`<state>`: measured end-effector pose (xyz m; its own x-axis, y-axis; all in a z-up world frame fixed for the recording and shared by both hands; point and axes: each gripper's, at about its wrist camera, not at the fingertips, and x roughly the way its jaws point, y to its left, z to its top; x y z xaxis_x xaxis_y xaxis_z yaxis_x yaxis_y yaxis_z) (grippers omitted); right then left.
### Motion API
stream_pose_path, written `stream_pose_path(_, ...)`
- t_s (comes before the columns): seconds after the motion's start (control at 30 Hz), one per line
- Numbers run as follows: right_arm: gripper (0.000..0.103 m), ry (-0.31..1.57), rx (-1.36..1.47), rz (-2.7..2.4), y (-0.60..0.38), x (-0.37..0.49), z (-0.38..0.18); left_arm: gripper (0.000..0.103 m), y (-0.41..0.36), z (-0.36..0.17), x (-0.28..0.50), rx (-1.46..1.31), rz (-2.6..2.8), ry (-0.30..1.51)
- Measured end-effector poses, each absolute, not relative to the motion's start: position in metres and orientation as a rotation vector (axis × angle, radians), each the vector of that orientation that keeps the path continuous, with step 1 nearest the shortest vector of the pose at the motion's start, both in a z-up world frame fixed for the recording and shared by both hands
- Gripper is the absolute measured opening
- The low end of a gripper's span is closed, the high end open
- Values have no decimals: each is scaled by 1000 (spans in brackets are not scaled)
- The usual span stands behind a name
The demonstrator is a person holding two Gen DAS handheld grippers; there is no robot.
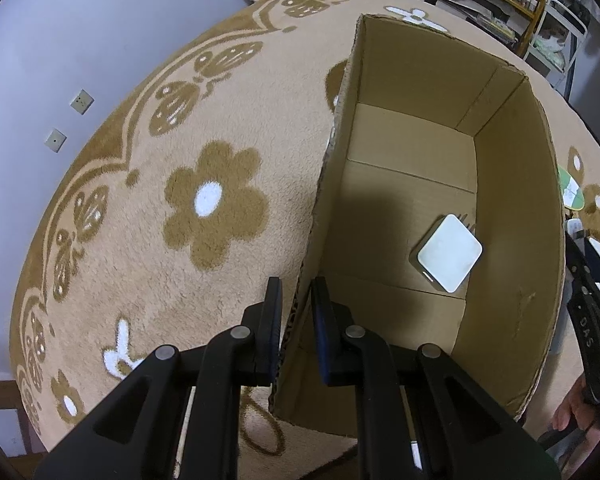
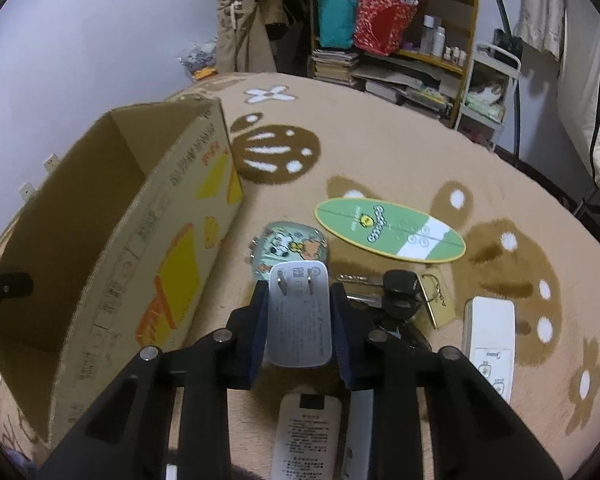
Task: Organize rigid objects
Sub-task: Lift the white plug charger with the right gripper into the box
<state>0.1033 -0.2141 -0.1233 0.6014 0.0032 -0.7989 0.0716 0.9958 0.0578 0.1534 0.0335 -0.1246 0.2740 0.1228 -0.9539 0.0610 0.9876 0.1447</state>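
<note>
Step in hand, by my reading: pick-up of one more item for boxing.

Nearest, right claw (image 2: 300,316) is clenched on a white plug adapter (image 2: 299,312), prongs facing the camera; both pads press its sides. Whether it has cleared the rug (image 2: 380,152) I cannot tell.

Left claw (image 1: 296,320) is clamped on the near wall of the cardboard box (image 1: 512,240), one pad outside, one inside, steadying it.

Inside the box, a white square charger (image 1: 450,258) lies on the floor by the right wall.

Further out on the rug: keys (image 2: 400,292), white case (image 2: 490,332), cartoon-print item (image 2: 290,246), green oval card (image 2: 390,230).

Next move calls for carrying the adapter left over the box rim, then releasing.
</note>
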Motion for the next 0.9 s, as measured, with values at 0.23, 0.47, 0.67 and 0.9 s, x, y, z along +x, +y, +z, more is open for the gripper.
stream_pose_path(0.23,31,852,97,-20,-208,100,-95,13,32,-125,153,181,42,1291)
stream_pose_path(0.47,31,737,127,41,-202,99,-47,13,30,-126,152,198,42,1288)
stream_pose_path(0.67,31,662,100,100,-188,99,-6,13,31,-124,151,177,37,1291)
stream_pose_path(0.9,31,621,49,163,-158,109,10,13,32,-124,151,176,36,1289)
